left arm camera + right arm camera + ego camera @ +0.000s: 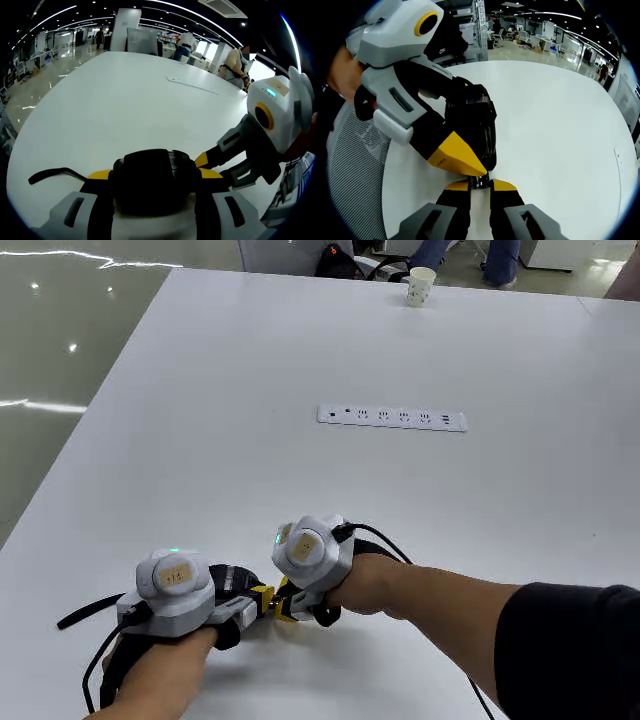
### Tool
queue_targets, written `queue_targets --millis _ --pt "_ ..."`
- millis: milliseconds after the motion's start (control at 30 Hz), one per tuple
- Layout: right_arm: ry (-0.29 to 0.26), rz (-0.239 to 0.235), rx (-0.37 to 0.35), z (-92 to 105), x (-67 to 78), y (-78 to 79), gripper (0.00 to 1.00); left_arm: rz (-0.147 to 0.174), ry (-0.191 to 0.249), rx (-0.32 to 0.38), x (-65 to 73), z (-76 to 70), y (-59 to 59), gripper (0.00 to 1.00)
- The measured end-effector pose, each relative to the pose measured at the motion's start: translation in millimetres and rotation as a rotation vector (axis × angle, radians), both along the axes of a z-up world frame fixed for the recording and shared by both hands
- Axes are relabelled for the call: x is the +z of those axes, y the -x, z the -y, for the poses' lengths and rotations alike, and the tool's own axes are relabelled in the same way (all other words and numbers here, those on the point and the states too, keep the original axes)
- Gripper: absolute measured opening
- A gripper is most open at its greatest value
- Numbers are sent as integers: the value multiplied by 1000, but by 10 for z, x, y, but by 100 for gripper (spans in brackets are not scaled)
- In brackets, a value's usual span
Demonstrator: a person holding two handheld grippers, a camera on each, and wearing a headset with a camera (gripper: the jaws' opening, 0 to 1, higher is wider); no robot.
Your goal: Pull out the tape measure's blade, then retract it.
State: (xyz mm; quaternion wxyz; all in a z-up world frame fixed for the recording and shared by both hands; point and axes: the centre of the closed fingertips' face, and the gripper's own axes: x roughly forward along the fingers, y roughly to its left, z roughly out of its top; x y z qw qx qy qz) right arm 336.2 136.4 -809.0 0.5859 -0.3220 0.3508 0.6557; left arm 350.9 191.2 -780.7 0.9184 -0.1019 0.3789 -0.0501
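Note:
The black tape measure (pixel 151 181) sits low on the white table (pixel 300 360), and my left gripper (pixel 155 173) is shut on its case, one yellow-tipped jaw on each side. In the head view the case (pixel 234 583) lies between both hands. My right gripper (pixel 480 186) points at the case's mouth, its jaws shut on the small metal blade tip (pixel 480 181). Hardly any blade shows between the tip and the case (pixel 472 122). A black wrist strap (pixel 86 611) trails left from the case.
A white power strip (pixel 392 418) lies mid-table. A paper cup (pixel 421 286) stands near the far edge, with people beyond it. The table's left edge runs diagonally beside a glossy floor (pixel 60 360). A black cable (pixel 385 540) loops by the right hand.

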Motion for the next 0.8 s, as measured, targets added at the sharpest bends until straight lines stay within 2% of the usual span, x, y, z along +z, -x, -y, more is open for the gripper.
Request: queue_targets --millis 800 --pt "-17 8 -16 -74 10 19 11 6 -2 3 5 9 6 61"
